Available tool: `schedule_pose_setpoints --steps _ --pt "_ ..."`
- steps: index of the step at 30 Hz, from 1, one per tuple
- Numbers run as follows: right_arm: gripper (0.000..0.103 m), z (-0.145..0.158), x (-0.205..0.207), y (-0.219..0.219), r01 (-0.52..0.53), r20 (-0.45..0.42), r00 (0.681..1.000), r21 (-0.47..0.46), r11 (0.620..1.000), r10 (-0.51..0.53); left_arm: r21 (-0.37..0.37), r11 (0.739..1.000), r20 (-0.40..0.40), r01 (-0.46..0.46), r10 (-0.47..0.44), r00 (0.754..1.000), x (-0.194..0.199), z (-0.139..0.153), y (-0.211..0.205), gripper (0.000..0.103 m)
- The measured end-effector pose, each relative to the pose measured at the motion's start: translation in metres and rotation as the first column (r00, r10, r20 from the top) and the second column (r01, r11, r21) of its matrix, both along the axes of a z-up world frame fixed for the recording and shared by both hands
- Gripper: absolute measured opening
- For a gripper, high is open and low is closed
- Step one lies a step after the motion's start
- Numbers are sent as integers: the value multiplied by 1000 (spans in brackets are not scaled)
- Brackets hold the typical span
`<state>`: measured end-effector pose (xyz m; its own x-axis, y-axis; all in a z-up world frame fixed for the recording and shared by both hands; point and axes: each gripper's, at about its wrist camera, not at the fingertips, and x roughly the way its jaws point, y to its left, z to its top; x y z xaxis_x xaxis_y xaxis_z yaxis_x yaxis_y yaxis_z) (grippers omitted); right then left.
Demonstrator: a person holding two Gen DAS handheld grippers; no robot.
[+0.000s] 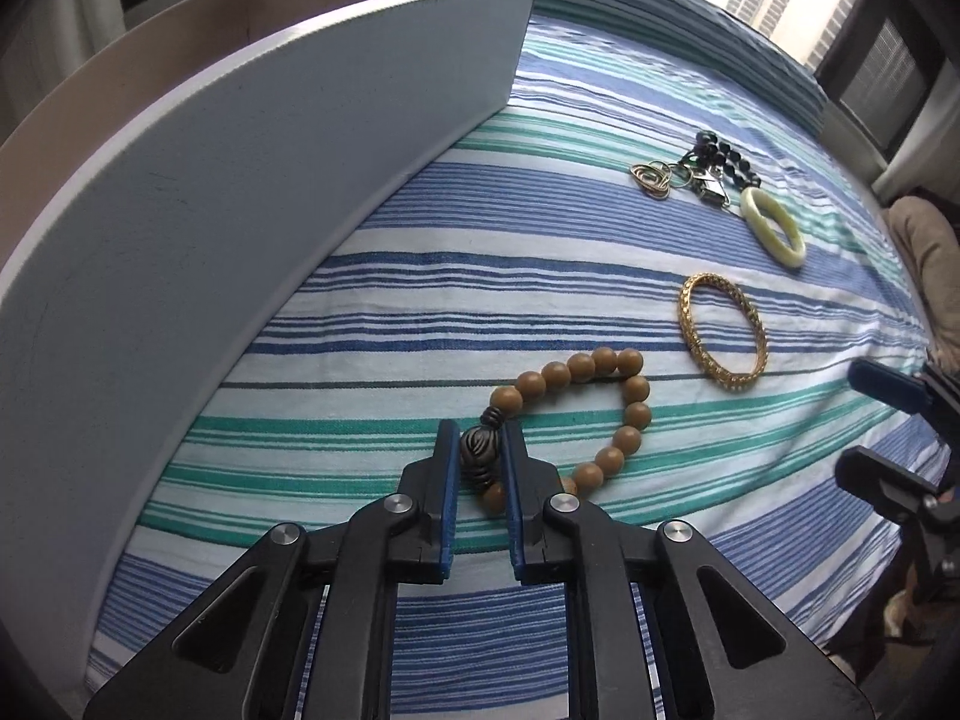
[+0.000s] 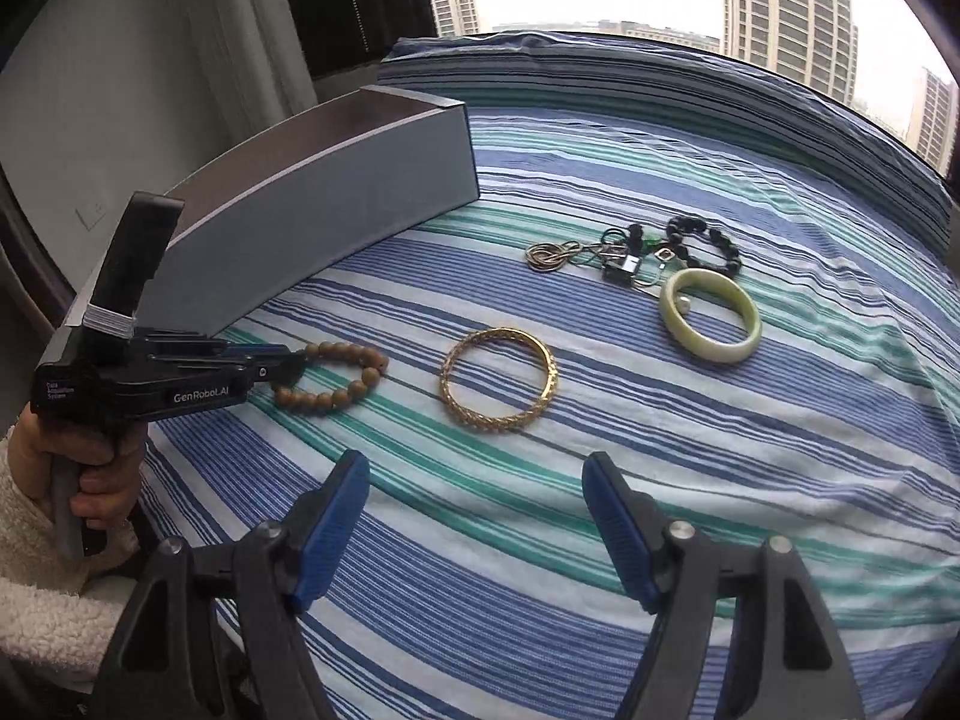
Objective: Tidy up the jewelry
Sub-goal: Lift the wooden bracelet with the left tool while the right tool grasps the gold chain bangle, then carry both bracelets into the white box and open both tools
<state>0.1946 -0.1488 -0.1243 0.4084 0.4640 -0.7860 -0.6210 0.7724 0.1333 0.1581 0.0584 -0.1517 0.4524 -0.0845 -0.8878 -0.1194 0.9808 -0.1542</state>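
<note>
Left hand-held gripper [image 1: 482, 450] is clamping the dark bead of the wooden bead bracelet [image 1: 600, 414], which is lying on the striped bed [image 1: 420, 276] beside the grey box [image 1: 270, 168]. Right hand-held gripper [image 2: 474, 516] is hanging released. Risk: round bead squirting out during lift; dangling loop snagging the box wall.

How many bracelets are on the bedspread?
4: wooden bead bracelet in the left gripper, gold bangle mid-bed, green bangle beyond, black bead bracelet farthest.
</note>
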Motion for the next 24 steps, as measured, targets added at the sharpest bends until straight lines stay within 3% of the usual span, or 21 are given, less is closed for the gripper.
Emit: schedule_pose_setpoints --steps 4,9,12,15,18,24 --pt "46 -19 26 40 -114 -38 993 -33 993 113 -12 1000 12 -11 11 1000 -8 6 6 11" --pt "36 -39 52 62 -139 -89 987 -91 986 131 -22 1000 19 -21 22 1000 -10 6 12 11" --pt "35 -42 53 71 -163 -66 986 -126 978 156 -30 999 17 -27 28 999 -10 4 14 11" --pt "5 -42 54 72 -177 -62 984 -157 972 169 -40 999 25 -27 28 999 -12 5 14 11" --pt "5 -36 51 67 -165 -62 986 -150 975 158 -56 998 51 -26 29 998 -18 16 16 11" --pt "5 2 34 31 -93 -55 994 -3 996 92 -88 996 117 -2 12 993 -35 50 17 11"
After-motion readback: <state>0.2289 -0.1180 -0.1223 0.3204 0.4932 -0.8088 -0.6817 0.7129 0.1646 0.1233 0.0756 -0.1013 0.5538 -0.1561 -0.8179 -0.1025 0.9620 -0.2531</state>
